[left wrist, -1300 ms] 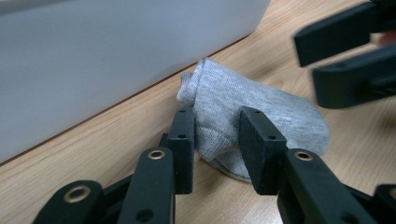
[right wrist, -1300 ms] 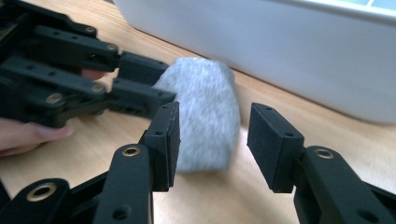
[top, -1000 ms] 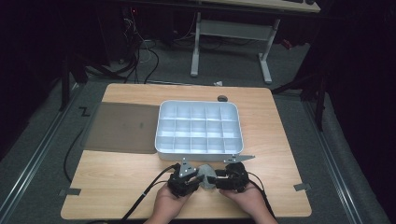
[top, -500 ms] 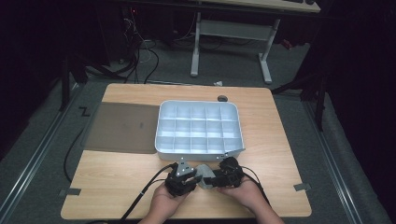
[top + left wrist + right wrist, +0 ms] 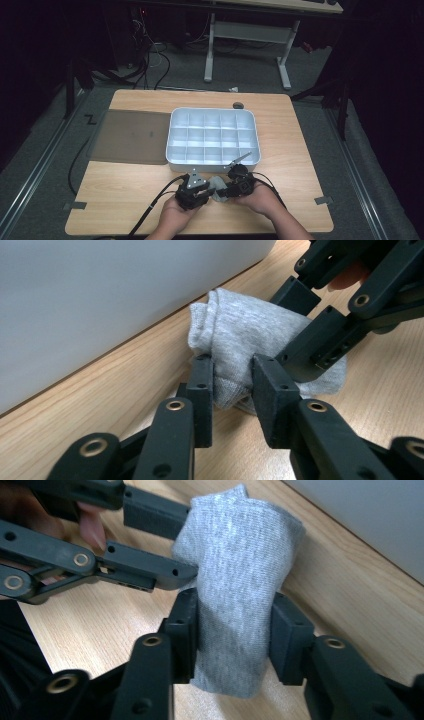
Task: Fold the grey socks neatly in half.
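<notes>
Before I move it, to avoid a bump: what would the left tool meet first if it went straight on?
Probably the right tool, which has just closed on the same grey sock that the left tool pinches; depth is unclear.

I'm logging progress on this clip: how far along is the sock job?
Done: the grey sock is already bunched into a roll on the table, in front of the white divided tray. In hand: the left gripper pinches one end, and the right gripper, jaws just closing, clamps the middle. Left: the tray's compartments look empty, so the sock probably goes there.
</notes>
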Demonstrator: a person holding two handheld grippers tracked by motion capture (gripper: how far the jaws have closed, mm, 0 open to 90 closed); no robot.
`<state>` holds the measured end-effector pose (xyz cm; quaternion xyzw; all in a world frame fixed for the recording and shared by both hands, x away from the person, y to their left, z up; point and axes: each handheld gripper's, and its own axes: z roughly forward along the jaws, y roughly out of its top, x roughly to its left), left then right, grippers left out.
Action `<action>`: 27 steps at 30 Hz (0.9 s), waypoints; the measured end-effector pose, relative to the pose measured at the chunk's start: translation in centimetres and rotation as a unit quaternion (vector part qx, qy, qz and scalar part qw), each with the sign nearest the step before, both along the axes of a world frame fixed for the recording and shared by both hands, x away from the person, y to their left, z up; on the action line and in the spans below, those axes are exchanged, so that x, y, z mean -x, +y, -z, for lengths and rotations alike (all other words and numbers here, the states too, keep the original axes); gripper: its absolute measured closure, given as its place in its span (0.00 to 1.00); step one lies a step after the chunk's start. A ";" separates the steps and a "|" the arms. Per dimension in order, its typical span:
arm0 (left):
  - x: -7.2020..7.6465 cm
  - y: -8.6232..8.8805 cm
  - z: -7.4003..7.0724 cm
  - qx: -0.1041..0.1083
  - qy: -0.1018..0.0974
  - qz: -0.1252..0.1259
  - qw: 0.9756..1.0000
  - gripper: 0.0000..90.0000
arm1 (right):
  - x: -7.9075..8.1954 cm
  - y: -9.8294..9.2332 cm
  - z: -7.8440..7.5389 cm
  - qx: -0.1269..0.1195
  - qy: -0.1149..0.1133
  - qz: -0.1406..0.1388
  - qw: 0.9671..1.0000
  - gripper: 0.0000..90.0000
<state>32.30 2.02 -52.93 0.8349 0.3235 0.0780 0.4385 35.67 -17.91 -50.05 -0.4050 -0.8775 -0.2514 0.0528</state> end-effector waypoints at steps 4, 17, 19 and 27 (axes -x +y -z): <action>0.8 2.0 -0.8 0.002 -0.018 -0.013 1.000 0.65 | 0.3 1.0 -0.4 0.042 -0.014 -0.015 0.999 0.71; 2.3 11.3 -1.9 -0.055 -0.088 -0.101 0.989 0.53 | 0.9 3.3 -1.0 0.097 -0.016 -0.050 0.994 0.74; 2.5 12.5 -1.6 -0.046 -0.086 -0.116 0.988 0.51 | 1.2 3.7 -1.2 0.111 -0.025 -0.055 0.992 0.77; 2.1 15.5 -1.1 -0.025 -0.074 -0.153 0.985 0.49 | 1.5 4.0 -2.3 0.133 -0.049 -0.045 0.989 0.80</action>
